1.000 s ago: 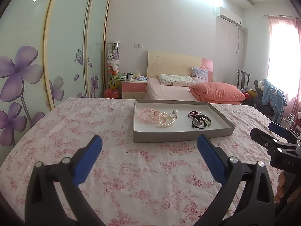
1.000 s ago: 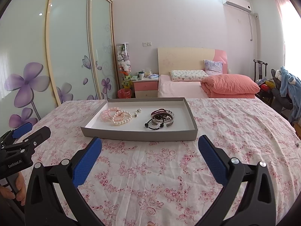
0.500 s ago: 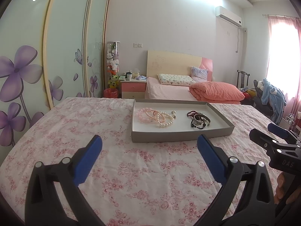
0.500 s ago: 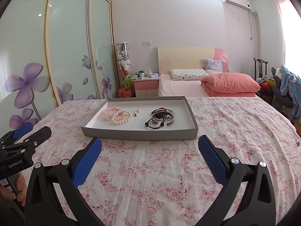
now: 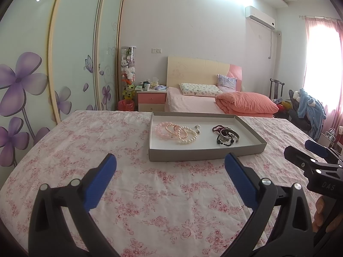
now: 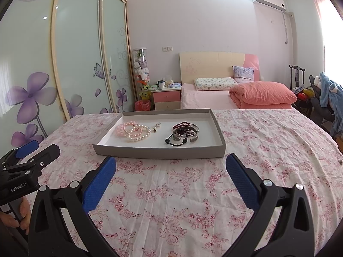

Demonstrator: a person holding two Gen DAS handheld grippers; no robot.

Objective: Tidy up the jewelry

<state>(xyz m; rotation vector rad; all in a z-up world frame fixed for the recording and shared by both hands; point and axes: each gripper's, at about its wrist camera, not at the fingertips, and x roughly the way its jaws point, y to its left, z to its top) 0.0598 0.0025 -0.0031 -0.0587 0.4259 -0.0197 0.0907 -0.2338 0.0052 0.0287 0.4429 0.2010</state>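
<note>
A bedroom scene seen from two hand-held tools, both held low over a surface covered in a pink floral cloth [image 6: 171, 192]; whether a bed or a table lies beneath it cannot be told. The left tool [image 5: 170, 163] has its two blue-padded fingers spread wide with nothing between them, and the right tool [image 6: 171, 166] is spread just as wide and also empty. Straight ahead of both sits a shallow grey tray [image 6: 158, 152] with a white floor, its long side running left to right across the view. All the jewelry visible lies inside it, in two loose groups. Toward the left end, pink and white pearl bracelets [image 6: 134, 131] overlap in a small heap, with a pair of small pearl earrings [image 6: 156, 126] just beside them. Toward the right, dark bead bracelets and a silver bangle [image 6: 184, 135] are tangled together. Nothing lies on the cloth outside the tray. From the left tool the tray sits ahead and a little to the right; from the right tool it sits ahead and slightly left, so the two tools flank it and look about equally near, the left one facing the pearls, the right one facing the dark pieces. This layout would fit both jewelry already gathered and grouped in the tray and jewelry waiting there to be sorted.
</note>
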